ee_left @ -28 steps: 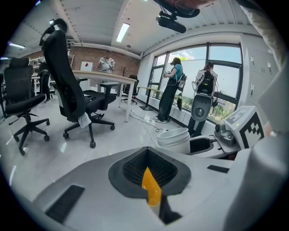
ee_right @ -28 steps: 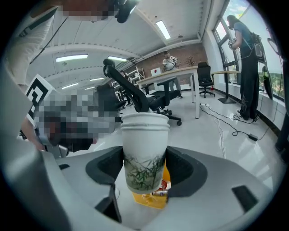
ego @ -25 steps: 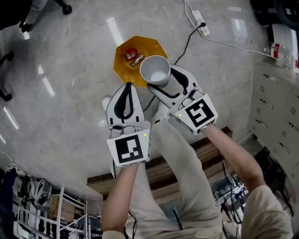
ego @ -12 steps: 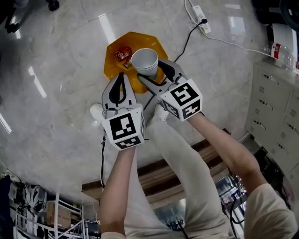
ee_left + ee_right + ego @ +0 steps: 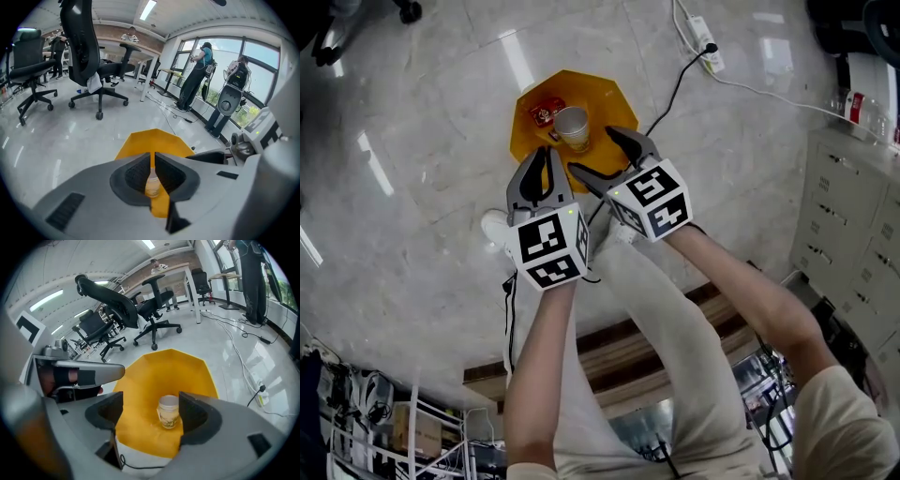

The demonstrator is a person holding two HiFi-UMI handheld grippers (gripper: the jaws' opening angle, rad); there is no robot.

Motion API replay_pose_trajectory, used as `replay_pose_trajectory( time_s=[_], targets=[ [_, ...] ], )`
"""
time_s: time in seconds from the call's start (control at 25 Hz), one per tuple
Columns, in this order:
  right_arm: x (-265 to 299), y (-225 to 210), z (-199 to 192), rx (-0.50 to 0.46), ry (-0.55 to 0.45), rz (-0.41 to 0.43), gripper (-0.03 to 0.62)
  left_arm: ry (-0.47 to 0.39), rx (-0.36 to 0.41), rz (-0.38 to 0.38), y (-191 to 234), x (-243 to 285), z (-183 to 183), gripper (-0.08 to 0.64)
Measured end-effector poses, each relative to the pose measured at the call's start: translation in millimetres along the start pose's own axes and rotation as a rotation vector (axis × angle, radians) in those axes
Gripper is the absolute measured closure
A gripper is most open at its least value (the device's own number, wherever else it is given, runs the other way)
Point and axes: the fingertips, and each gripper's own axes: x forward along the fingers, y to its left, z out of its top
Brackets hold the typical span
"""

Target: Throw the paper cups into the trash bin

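A white paper cup (image 5: 572, 127) is upright inside the orange octagonal trash bin (image 5: 610, 94) on the floor, free of both grippers. My right gripper (image 5: 598, 155) hangs over the bin's near edge; its jaws are opening wide and nothing is between them. Looking along them, I see the cup (image 5: 168, 412) below, down in the bin (image 5: 154, 373). My left gripper (image 5: 542, 159) is beside it at the left, shut and empty. Through its narrow slit (image 5: 153, 157) a strip of the cup (image 5: 152, 183) and the bin (image 5: 150, 139) shows.
Red wrappers (image 5: 546, 114) lie in the bin. A power strip (image 5: 700, 42) with a black cable lies on the floor beyond it. Cabinets (image 5: 853, 206) stand at the right. A white shoe (image 5: 495, 225) is under the left gripper. Office chairs (image 5: 91, 65) stand further off.
The cup was held in the right gripper's jaws above the bin; the jaws have spread and the cup has dropped into the bin. Both grippers moved closer over the bin.
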Motion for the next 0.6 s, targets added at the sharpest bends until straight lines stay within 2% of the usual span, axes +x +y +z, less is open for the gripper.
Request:
replay_pose_trajectory(
  time_s=[0.16,0.2,0.32,0.44,0.6],
  targets=[
    [-14,1,13,0.0,-0.021,-0.007,0.233,-0.01,0.043,-0.007,-9,-11,12,0.529],
    [-22,2,19,0.0,-0.031,-0.009,0.258,-0.013,0.052,-0.009,-11,-16,16,0.541],
    [-51,9,43,-0.008,-0.077,-0.023,0.388,-0.029,0.069,-0.021,-22,-39,36,0.554],
    [-86,19,76,-0.01,-0.137,-0.045,0.49,-0.047,0.087,-0.059,-38,-67,64,0.554],
    [-149,44,121,-0.002,-0.209,-0.05,0.555,-0.077,0.138,-0.124,-74,-124,113,0.554]
  ],
)
